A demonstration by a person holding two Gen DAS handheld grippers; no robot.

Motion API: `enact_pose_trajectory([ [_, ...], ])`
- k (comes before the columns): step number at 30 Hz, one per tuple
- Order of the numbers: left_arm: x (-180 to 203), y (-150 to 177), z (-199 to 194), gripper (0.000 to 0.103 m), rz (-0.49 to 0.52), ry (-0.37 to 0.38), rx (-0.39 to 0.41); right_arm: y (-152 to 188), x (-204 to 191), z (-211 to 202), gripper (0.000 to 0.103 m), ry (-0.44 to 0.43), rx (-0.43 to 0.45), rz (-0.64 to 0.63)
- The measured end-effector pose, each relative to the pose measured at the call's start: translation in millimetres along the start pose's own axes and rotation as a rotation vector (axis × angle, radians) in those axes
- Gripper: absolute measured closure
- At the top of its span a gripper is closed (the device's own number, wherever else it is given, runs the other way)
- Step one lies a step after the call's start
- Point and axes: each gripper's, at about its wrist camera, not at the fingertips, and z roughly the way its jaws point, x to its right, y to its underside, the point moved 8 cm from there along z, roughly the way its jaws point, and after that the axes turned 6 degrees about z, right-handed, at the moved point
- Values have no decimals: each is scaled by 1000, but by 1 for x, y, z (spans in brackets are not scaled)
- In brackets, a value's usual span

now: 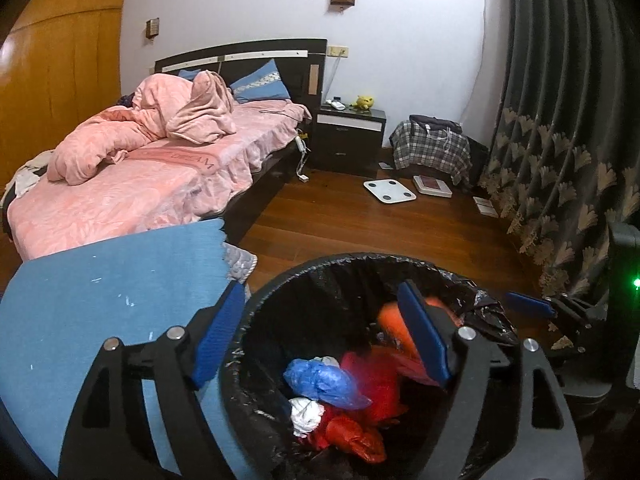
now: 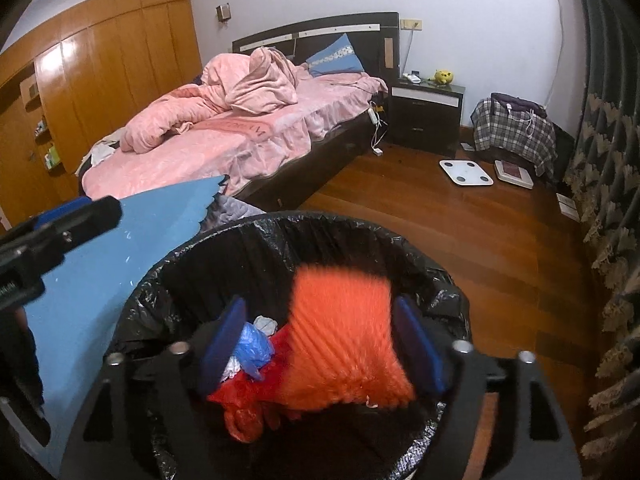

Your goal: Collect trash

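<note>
A round black bin with a black liner (image 1: 280,280) (image 2: 280,224) stands on the wood floor. Inside lie red bags (image 1: 372,384), a blue bag (image 1: 324,380) (image 2: 254,342) and white paper (image 1: 306,414). My left gripper (image 1: 320,340) is open over the bin's left rim, holding nothing. My right gripper (image 2: 320,344) is open above the bin; a blurred orange bag (image 2: 344,332) (image 1: 392,320) sits between its fingers, apparently falling free. The right gripper's finger also shows in the left wrist view (image 1: 528,306).
A blue mat (image 1: 100,300) (image 2: 120,248) lies left of the bin. A bed with pink bedding (image 1: 152,168) (image 2: 224,136) stands beyond. A nightstand (image 1: 350,136), a white scale (image 1: 390,190) and a plaid-covered object (image 1: 432,148) are at the back. Dark curtains (image 1: 560,140) hang right.
</note>
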Motion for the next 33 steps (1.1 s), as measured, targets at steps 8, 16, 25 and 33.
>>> enact_pose_trajectory([
  [8, -21, -2, -32, 12, -9, -56, 16, 0, -9, -25, 6, -12, 12, -6],
  [16, -34, 5, -77, 9, -33, -113, 22, -3, -28, -72, 6, -51, 54, 9],
  [25, -32, 9, -126, 9, -24, -142, 44, -13, -56, -119, 6, -87, 116, -12],
  [33, -34, 8, -164, 9, -26, -174, 85, -20, -76, -146, 6, -116, 150, -42],
])
